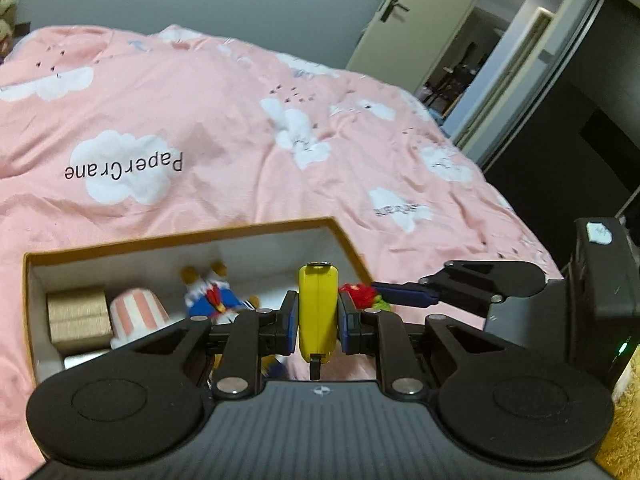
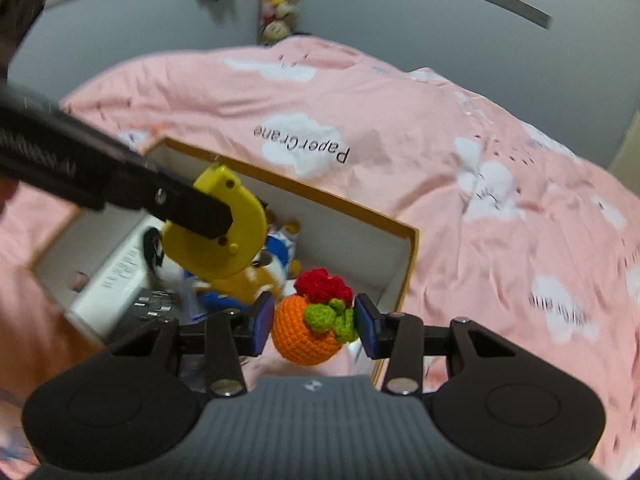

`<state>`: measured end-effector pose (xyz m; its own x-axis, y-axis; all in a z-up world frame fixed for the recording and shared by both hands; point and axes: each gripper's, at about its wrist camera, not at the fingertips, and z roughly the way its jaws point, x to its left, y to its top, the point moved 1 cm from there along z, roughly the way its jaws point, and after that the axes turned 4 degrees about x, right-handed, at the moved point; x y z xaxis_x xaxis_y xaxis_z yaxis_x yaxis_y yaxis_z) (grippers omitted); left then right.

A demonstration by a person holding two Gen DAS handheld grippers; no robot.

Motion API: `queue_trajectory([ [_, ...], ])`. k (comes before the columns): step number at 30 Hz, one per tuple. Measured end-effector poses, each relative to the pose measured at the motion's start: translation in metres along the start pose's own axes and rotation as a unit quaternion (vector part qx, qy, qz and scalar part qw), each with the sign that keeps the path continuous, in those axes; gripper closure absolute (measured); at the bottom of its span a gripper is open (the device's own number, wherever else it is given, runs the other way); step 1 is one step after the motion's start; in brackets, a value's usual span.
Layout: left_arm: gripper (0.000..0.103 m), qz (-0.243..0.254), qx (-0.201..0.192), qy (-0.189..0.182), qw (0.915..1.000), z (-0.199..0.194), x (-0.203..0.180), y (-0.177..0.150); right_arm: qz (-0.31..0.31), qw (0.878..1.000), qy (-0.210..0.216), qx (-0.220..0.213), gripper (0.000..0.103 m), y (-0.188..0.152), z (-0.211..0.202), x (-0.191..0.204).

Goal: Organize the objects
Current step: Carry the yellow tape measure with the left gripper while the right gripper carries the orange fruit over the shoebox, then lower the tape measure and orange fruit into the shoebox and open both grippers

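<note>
1. Gripping a yellow tape measure point(image 1: 317, 312), the left hand-held gripper point(image 1: 318, 322) has its blue pads pressed on the two flat faces of the case, clamped tight.
2. Tape measure orientation, left wrist view: seen edge-on, long axis upright, narrow rim toward the camera, a black tab hanging from its lower end. In the right wrist view the same tape measure point(image 2: 236, 216) shows its broad rounded face, held in the air above the open box point(image 2: 404, 256).
3. Right hand-held gripper point(image 2: 315, 326): pads are on either side of a crocheted orange ball point(image 2: 304, 336). Left pad touches the orange body; right pad meets the green leaf tuft. Reads as clamped on it, with some blur.
4. Crocheted ball orientation: red knitted top points up and away from the camera, green leaves to the right side. It sits over the near right corner of the box.
5. Box: brown rim, white inside, resting on the pink cloud-print bedspread point(image 1: 224, 120). Its long side runs left to right in the left wrist view.
6. Contents, left wrist view: gold block point(image 1: 78, 316) at left, pink-striped cup point(image 1: 138, 316) just beside it, blue and white plush toy point(image 1: 212, 292) toward the middle.
</note>
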<state>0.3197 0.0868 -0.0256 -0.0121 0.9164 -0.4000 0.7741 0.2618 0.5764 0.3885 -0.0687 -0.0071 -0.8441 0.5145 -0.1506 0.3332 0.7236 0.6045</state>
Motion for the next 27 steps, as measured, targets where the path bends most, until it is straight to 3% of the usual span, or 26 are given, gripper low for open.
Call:
queue_trajectory([
  [5, 0.082, -0.008, 0.017, 0.000, 0.9998, 0.031, 0.018, 0.012, -0.039, 0.999, -0.007, 0.036, 0.057, 0.008, 0.046, -0.005],
  [12, 0.081, -0.025, 0.039, 0.001, 0.9989, 0.060, 0.030, 0.017, -0.125, 0.989, -0.046, 0.065, 0.056, 0.002, 0.076, 0.003],
  [21, 0.082, -0.025, 0.055, 0.018, 0.9980, 0.081, 0.031, 0.013, -0.161, 0.983, -0.081, 0.047, 0.048, -0.007, 0.070, 0.009],
  [27, 0.082, -0.018, 0.066, 0.051, 0.9963, 0.102, 0.028, 0.016, -0.141, 0.987, -0.078, 0.028, 0.048, -0.010, 0.052, 0.003],
])
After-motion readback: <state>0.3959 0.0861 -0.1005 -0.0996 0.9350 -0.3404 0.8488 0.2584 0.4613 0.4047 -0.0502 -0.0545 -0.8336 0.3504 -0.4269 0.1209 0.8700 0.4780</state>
